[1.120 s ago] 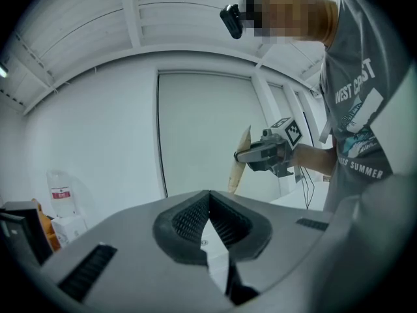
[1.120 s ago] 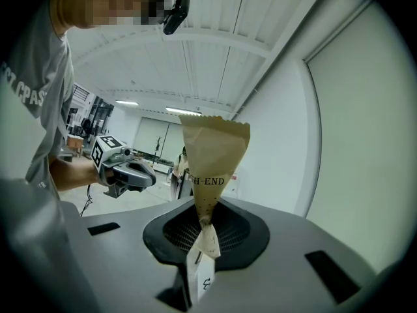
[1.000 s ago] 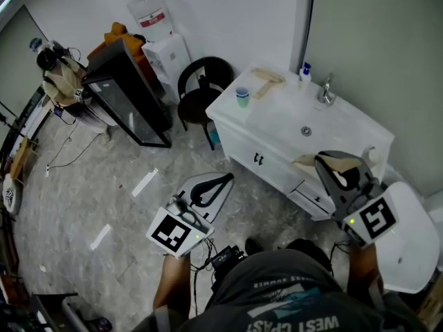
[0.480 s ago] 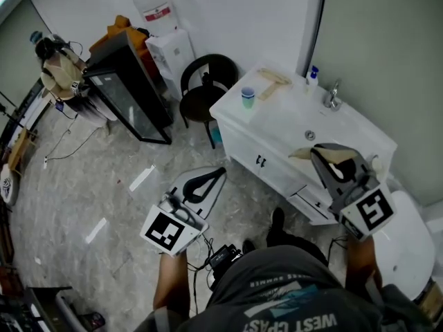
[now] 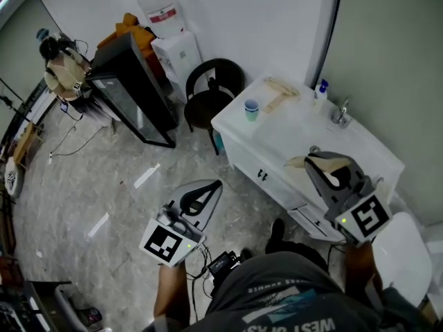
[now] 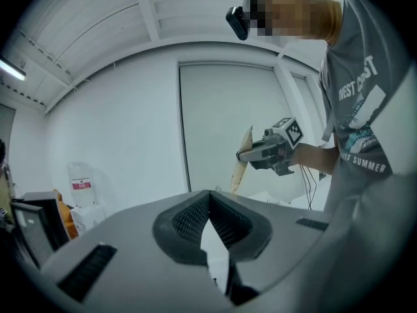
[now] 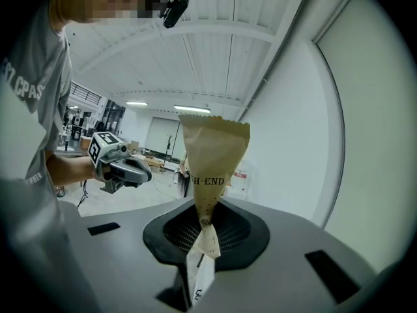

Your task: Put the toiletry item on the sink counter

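Note:
A tan paper packet (image 7: pixel 212 155) printed with dark letters stands upright between the jaws of my right gripper (image 7: pixel 204 225), which is shut on its lower end. In the head view that right gripper (image 5: pixel 313 159) holds the packet (image 5: pixel 297 162) over the front edge of the white sink counter (image 5: pixel 277 126), near its drawers. My left gripper (image 5: pixel 219 184) hangs lower over the floor in front of the counter. Its pads (image 6: pixel 189 217) meet at the tips with nothing between them. The left gripper view also catches the packet (image 6: pixel 244 158) in the other gripper.
On the counter are a small cup (image 5: pixel 251 107), a wooden item (image 5: pixel 278 93), a blue-capped bottle (image 5: pixel 322 88) and the faucet (image 5: pixel 340 113). A black chair (image 5: pixel 210 92), a dark glass cabinet (image 5: pixel 135 92) and a water dispenser (image 5: pixel 173 40) stand left. A white toilet (image 5: pixel 400 254) is at the right.
The head view has swung, so the counter sits further right and lower. The right gripper with the packet is a little nearer the counter. The left gripper has drifted slightly down and left.

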